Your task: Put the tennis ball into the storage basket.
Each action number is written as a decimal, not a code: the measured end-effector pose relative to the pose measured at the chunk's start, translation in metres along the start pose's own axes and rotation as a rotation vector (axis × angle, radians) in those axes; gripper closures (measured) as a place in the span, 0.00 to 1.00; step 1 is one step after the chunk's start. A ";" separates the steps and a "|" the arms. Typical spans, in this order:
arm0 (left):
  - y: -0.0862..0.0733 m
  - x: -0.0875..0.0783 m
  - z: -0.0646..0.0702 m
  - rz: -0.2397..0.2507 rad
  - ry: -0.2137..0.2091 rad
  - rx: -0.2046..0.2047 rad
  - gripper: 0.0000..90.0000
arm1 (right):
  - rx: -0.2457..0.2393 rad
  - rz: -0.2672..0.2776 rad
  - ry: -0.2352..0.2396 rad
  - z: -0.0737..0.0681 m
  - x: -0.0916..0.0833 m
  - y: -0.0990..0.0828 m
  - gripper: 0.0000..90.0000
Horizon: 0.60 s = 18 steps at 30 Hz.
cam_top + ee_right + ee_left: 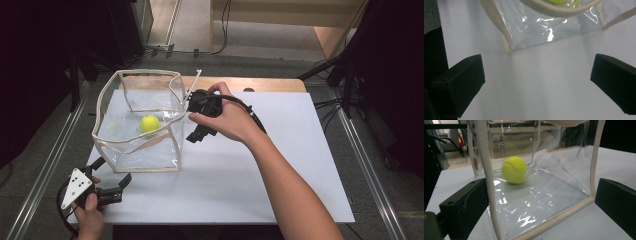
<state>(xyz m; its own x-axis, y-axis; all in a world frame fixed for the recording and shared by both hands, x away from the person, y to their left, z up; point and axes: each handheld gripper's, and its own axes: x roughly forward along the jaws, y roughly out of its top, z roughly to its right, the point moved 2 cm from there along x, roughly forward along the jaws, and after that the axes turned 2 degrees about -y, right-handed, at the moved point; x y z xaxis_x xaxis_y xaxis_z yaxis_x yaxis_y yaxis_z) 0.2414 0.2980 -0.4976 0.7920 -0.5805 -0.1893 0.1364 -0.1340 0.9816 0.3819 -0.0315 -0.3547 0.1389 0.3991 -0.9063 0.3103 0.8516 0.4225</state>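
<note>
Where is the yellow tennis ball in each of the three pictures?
High view: tennis ball left of centre, on the floor of the clear bag.
Left gripper view: upper middle, seen through the bag's wall.
Right gripper view: a yellow sliver at the top edge.
Shared landmark: the bag's cream trim.

You are working in what looks like a lab or recording studio rather than a home: you are sitting at a wooden table covered by a plain white sheet, with dark curtain-like surroundings closing in on both sides. Black cables are running across the grey floor, metal rails are flanking the table, and black stand legs are standing at the far right. Beyond the table a pale wooden structure is sitting on the floor, and nothing domestic is lying around you.
</note>
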 end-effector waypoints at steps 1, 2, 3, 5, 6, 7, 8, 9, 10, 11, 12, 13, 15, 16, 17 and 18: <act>0.000 0.000 0.000 0.000 0.000 0.000 0.00 | 0.012 -0.002 0.000 0.000 0.001 -0.002 0.00; 0.000 0.000 0.000 0.000 0.000 0.000 0.00 | 0.007 -0.003 0.002 0.000 0.002 -0.003 0.00; 0.000 0.000 0.000 0.000 0.000 0.000 0.00 | 0.011 -0.002 0.000 0.000 0.003 -0.005 0.00; 0.000 0.000 0.000 0.000 0.000 0.000 0.00 | 0.013 0.001 0.000 0.000 0.005 -0.008 0.00; 0.000 0.000 0.000 -0.001 0.000 0.001 0.00 | 0.016 0.003 0.000 0.000 0.005 -0.010 0.00; 0.000 0.000 0.000 -0.001 0.000 0.002 0.00 | 0.020 0.003 -0.001 0.000 0.006 -0.012 0.00; 0.000 0.000 0.000 -0.002 0.000 0.002 0.00 | 0.019 0.006 0.002 0.000 0.006 -0.013 0.00; 0.000 0.000 0.000 -0.001 0.000 0.002 0.00 | 0.025 0.006 0.003 0.000 0.007 -0.015 0.00; 0.000 0.000 0.000 -0.002 0.000 0.002 0.00 | 0.023 0.009 0.002 0.000 0.008 -0.016 0.00; 0.000 0.000 0.000 -0.002 0.000 0.003 0.00 | 0.022 0.005 0.001 0.000 0.008 -0.018 0.00; 0.000 0.000 0.000 -0.002 0.000 0.003 0.00 | 0.027 0.002 0.000 -0.001 0.009 -0.020 0.00; 0.000 0.000 0.000 -0.002 0.000 0.003 0.00 | 0.020 0.004 0.000 0.000 0.010 -0.021 0.00; 0.000 0.000 0.000 -0.002 0.000 0.003 0.00 | 0.026 0.002 -0.001 -0.001 0.011 -0.025 0.00; 0.000 0.000 0.000 -0.003 0.000 0.004 0.00 | 0.031 0.003 0.000 -0.001 0.012 -0.026 0.00; 0.000 0.000 0.000 -0.002 0.000 0.003 0.00 | 0.031 0.003 -0.001 -0.001 0.012 -0.028 0.00; 0.000 0.000 0.000 -0.002 0.001 0.003 0.00 | 0.028 0.004 -0.003 -0.001 0.013 -0.029 0.00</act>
<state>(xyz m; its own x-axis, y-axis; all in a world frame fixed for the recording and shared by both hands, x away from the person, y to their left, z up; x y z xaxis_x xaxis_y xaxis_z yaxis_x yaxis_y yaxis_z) 0.2415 0.2978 -0.4977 0.7922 -0.5794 -0.1917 0.1368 -0.1375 0.9810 0.3739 -0.0511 -0.3790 0.1425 0.4016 -0.9047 0.3359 0.8401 0.4259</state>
